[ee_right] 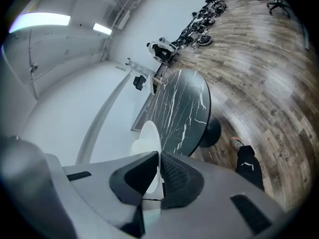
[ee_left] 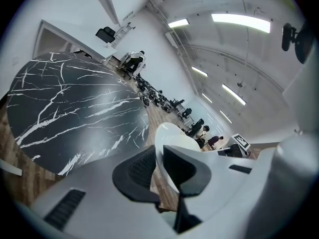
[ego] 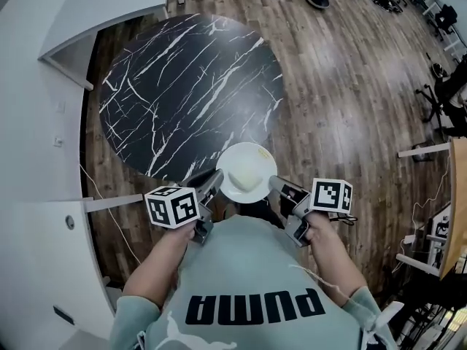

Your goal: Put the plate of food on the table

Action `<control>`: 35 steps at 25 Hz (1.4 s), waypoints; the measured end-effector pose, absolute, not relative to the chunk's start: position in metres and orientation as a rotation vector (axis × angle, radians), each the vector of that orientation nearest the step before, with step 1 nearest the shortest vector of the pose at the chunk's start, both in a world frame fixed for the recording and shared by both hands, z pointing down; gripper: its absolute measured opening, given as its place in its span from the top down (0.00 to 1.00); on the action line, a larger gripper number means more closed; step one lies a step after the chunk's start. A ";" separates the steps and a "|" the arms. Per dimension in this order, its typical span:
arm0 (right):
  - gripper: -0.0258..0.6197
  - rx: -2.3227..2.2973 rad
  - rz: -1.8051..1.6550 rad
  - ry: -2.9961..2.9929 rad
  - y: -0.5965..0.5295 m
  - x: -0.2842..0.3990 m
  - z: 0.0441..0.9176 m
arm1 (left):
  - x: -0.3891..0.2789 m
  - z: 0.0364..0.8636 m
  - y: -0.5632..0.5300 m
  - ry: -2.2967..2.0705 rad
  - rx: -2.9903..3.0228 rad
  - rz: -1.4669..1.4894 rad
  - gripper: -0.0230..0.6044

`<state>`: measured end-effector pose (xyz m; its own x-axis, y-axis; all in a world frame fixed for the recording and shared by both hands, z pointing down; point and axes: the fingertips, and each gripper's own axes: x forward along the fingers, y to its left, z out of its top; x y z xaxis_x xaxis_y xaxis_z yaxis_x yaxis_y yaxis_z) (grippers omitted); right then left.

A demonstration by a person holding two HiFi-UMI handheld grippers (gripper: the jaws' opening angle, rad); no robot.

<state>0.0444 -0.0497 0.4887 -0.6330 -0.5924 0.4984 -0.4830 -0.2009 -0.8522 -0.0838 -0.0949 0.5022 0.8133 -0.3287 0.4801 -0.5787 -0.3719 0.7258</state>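
A white plate [ego: 238, 191] with a pale lump of food [ego: 249, 172] hangs in the air over the near edge of the round black marble table [ego: 182, 86]. My left gripper [ego: 217, 176] is shut on the plate's left rim, and my right gripper [ego: 273, 185] is shut on its right rim. In the left gripper view the plate [ee_left: 172, 136] stands edge-on between the dark pads of the left gripper [ee_left: 158, 158], with the table [ee_left: 65, 103] beyond. In the right gripper view the plate [ee_right: 148, 136] is pinched by the right gripper [ee_right: 159, 167], and the table [ee_right: 184, 108] lies ahead.
A white counter and wall [ego: 36, 122] run along the left of the table. Wooden floor [ego: 350, 86] surrounds it. Office chairs [ego: 445, 93] and white desk frames [ego: 423, 152] stand at the right. The table's dark pedestal base [ee_right: 215, 131] rests on the floor.
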 end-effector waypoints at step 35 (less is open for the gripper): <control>0.92 -1.012 -2.305 2.360 -0.324 0.026 0.606 | -0.109 0.616 -0.300 -1.146 1.663 0.252 0.87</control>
<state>0.0260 -0.3235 0.6062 -0.7847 -0.1881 0.5906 -0.5949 -0.0392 -0.8029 -0.1093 -0.3004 0.6158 0.5188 -0.5554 0.6499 -0.7769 0.0110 0.6296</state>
